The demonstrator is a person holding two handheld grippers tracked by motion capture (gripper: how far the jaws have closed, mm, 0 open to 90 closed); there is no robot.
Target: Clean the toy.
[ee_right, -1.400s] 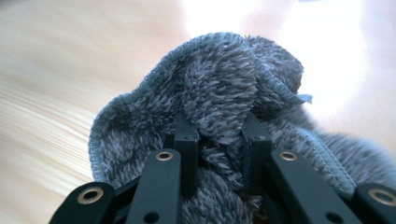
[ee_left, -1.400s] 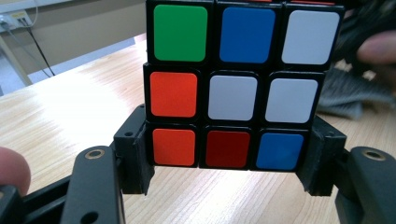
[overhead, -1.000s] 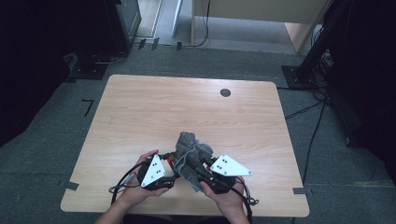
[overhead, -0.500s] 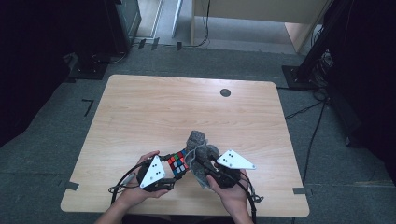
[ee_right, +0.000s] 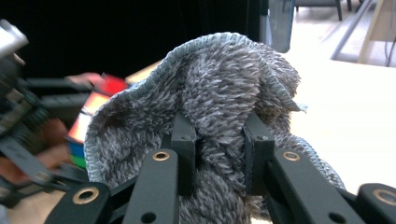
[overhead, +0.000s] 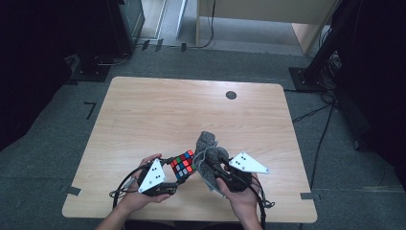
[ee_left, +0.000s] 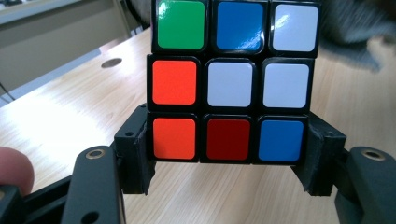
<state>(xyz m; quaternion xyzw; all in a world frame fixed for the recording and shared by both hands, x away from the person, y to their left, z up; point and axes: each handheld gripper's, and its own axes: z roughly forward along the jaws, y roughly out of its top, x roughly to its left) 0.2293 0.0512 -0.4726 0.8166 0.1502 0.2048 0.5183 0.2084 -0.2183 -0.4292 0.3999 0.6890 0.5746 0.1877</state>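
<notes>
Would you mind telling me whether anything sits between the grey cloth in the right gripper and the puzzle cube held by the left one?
Nothing visible does. The left gripper clamps the puzzle cube by its sides, the right gripper pinches the grey cloth, and in the high view the cloth hangs right beside the cube with no object between them above the table.

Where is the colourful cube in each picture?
High view: the cube sits low in the middle, between the left gripper and the grey cloth.
Left gripper view: the cube is at top centre, clamped between the two black jaws.
Right gripper view: a blurred bit of the cube peeks out at the left edge, behind the cloth.
Shared landmark: the cloth, right beside the cube.
</notes>
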